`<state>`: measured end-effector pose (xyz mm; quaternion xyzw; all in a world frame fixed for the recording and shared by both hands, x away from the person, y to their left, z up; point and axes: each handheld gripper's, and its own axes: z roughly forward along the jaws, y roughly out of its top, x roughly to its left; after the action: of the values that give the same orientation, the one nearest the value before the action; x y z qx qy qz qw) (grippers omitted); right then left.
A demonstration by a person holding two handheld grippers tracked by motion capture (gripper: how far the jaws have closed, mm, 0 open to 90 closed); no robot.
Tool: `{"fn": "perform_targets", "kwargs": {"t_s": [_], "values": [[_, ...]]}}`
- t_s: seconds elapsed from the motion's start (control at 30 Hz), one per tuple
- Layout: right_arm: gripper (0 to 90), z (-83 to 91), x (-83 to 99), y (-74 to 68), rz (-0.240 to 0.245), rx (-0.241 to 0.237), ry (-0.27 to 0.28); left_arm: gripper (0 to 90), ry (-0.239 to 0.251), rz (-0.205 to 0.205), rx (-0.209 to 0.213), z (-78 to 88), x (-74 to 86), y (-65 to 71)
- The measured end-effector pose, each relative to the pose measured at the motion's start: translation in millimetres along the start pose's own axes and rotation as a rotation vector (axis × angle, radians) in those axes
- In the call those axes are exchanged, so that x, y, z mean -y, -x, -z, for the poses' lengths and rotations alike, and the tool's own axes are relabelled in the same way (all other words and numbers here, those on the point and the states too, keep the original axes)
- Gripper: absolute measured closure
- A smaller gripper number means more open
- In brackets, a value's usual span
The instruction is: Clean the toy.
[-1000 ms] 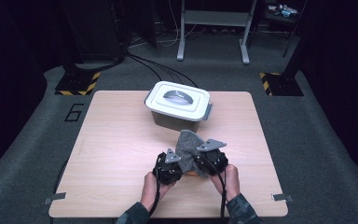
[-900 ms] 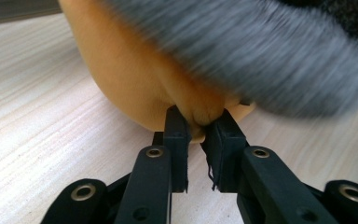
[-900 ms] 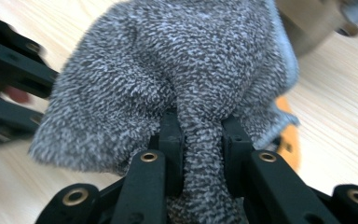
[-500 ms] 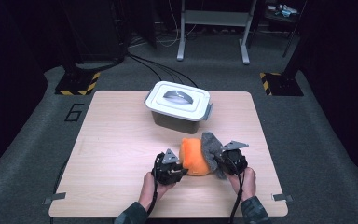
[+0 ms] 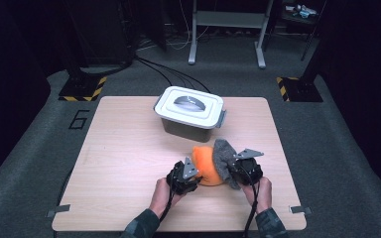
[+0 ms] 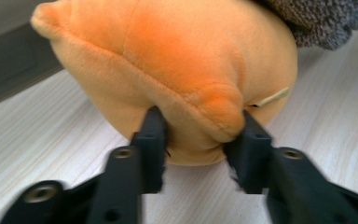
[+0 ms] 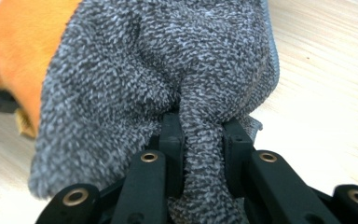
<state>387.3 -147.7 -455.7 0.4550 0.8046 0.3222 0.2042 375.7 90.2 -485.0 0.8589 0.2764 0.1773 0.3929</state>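
Note:
An orange plush cushion (image 5: 204, 159) lies on the wooden table (image 5: 124, 148) between both hands. A grey knitted cover (image 5: 223, 154) hangs off its right side. My left gripper (image 5: 193, 174) has a fold of the orange plush (image 6: 168, 56) between its jaws, which have just been closing; in the left gripper view the gripper (image 6: 198, 135) pinches that fold. My right gripper (image 5: 234, 171) is shut on a bunched strip of the grey cover (image 7: 158, 60), seen squeezed in the gripper (image 7: 201, 135) in the right gripper view. Orange plush (image 7: 18, 46) peeks out at that view's left.
A white lidded box (image 5: 189, 111) with a grey handle stands on the table just behind the cushion. Beyond the far edge are black stands with yellow-striped feet (image 5: 82, 89), cables and a metal frame (image 5: 225, 29).
One second ago the grey cover hid the cushion. My right gripper has since pulled the cover to the right, and the orange plush now shows between the two grippers.

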Motion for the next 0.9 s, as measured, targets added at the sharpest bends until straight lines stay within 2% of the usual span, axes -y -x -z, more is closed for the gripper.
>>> {"fn": "perform_targets", "kwargs": {"t_s": [0.07, 0.1, 0.13, 0.2, 0.23, 0.27, 0.3, 0.33, 0.37, 0.4, 0.43, 0.47, 0.5, 0.53, 0.57, 0.6, 0.63, 0.67, 0.7, 0.73, 0.77, 0.83, 0.9], "values": [[74.5, 6.5, -2.6, -0.8, 0.011, 0.002, 0.018, 72.5, 0.018, 0.044, 0.030, 1.8, 1.3, -3.5], [74.5, 6.5, -2.6, -0.8, 0.011, 0.002, 0.018, 72.5, 0.016, 0.069, 0.046, 3.2, 1.5, -5.7], [74.6, 15.5, -5.8, -2.6, 0.016, 0.011, 0.045, 73.8, 0.023, 0.093, 0.058, 4.9, 1.5, -7.3], [74.6, 21.3, -8.5, -4.3, 0.017, 0.013, 0.062, 74.1, 0.043, 0.181, 0.110, 9.5, 0.2, -8.8], [74.6, 36.9, -15.7, -12.0, 0.049, 0.003, 0.094, 74.4, 0.043, 0.206, 0.123, 12.4, -1.0, -9.4], [74.6, 36.9, -15.7, -12.0, 0.049, 0.003, 0.094, 74.4, 0.045, 0.230, 0.134, 14.7, -1.7, -9.5], [74.6, 48.0, -22.7, -22.6, 0.085, -0.004, 0.118, 74.4, 0.050, 0.266, 0.147, 17.5, -2.5, -10.3], [74.6, 48.0, -22.7, -22.6, 0.085, -0.004, 0.118, 74.4, 0.050, 0.312, 0.167, 20.1, -2.8, -10.8], [74.5, 52.4, -26.3, -29.4, 0.098, -0.018, 0.119, 74.4, 0.058, 0.350, 0.182, 22.4, -2.1, -12.2], [74.6, 54.1, -28.8, -37.0, 0.101, -0.030, 0.112, 74.3, 0.055, 0.381, 0.198, 24.1, -1.2, -13.0], [74.6, 46.8, -30.9, -49.3, 0.143, -0.015, 0.055, 74.1, 0.050, 0.400, 0.205, 25.2, 0.3, -13.0], [74.7, 38.0, -30.0, -51.9, 0.154, -0.007, 0.020, 74.1, 0.048, 0.401, 0.203, 24.8, 2.4, -13.5], [74.7, 38.0, -30.0, -51.9, 0.154, -0.007, 0.020, 74.1, 0.042, 0.398, 0.198, 23.6, 4.5, -13.9], [74.7, 26.7, -28.0, -51.2, 0.164, -0.004, -0.005, 73.7, 0.026, 0.399, 0.195, 21.0, 7.6, -15.0], [74.9, 14.7, -24.5, -48.6, 0.140, -0.022, -0.030, 72.0, 0.014, 0.383, 0.186, 19.2, 9.1, -15.5], [74.9, 9.3, -23.2, -45.7, 0.128, -0.040, -0.031, 69.2, 0.017, 0.347, 0.177, 17.8, 10.5, -15.5], [74.9, 3.1, -22.3, -40.2, 0.104, -0.066, -0.027, 55.3, 0.018, 0.299, 0.164, 18.2, 10.5, -15.7], [74.9, 3.1, -22.3, -40.2, 0.104, -0.066, -0.027, 55.3, 0.020, 0.243, 0.124, 19.5, 9.5, -14.0], [74.9, 1.8, -24.1, -36.0, 0.083, -0.080, -0.028, 38.7, 0.031, 0.141, 0.063, 22.2, 8.9, -10.7], [74.9, 1.8, -24.1, -36.0, 0.083, -0.080, -0.028, 38.7, 0.045, 0.105, 0.030, 22.5, 9.1, -7.4], [74.9, 0.6, -25.7, -33.4, 0.080, -0.091, -0.033, 33.4, 0.043, 0.041, -0.008, 22.4, 8.7, -3.9], [74.9, -0.1, -26.3, -33.0, 0.076, -0.090, -0.030, 33.6, 0.016, -0.011, -0.011, 17.4, 8.5, -1.6], [74.9, -2.9, -26.8, -31.4, 0.070, -0.099, -0.028, 41.7, 0.019, -0.030, -0.005, 10.8, 9.4, -0.6]]}}
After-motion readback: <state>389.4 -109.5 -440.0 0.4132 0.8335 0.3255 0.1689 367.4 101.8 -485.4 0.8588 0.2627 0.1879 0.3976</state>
